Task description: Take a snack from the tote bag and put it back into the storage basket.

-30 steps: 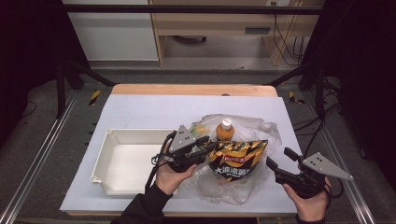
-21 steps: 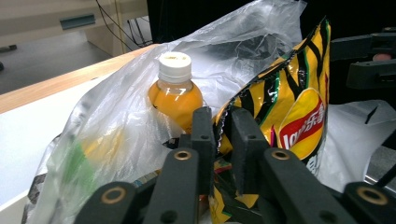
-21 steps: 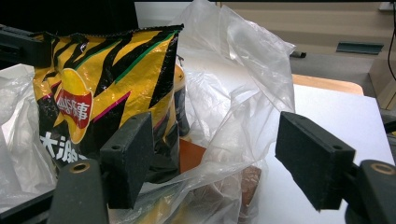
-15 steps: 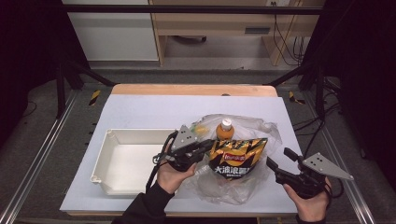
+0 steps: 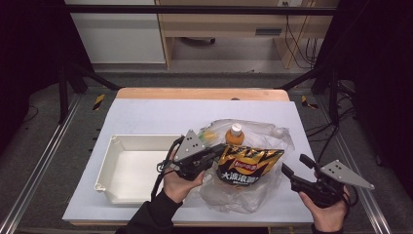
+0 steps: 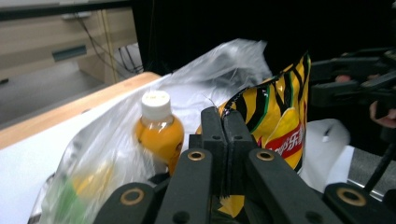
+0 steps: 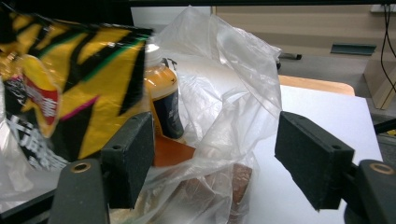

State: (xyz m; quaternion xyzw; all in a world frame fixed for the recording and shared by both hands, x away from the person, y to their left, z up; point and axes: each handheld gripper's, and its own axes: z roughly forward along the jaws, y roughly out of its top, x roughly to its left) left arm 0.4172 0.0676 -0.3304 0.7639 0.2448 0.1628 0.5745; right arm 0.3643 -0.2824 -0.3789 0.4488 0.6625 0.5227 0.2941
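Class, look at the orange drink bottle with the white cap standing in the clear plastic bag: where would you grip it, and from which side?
Probably the white cap or neck of the orange drink bottle, from above. It stands upright, its top exposed in the mouth of the clear plastic bag, while the yellow-and-black crisp packet covers its near side. The left gripper is shut on that packet; the open right gripper is free.

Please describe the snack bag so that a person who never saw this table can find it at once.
Right of the white tray lies a crumpled clear plastic bag. The snack bag sits on its front, pinched by the left gripper. It alone is yellow with black stripes; the bottle behind is orange.
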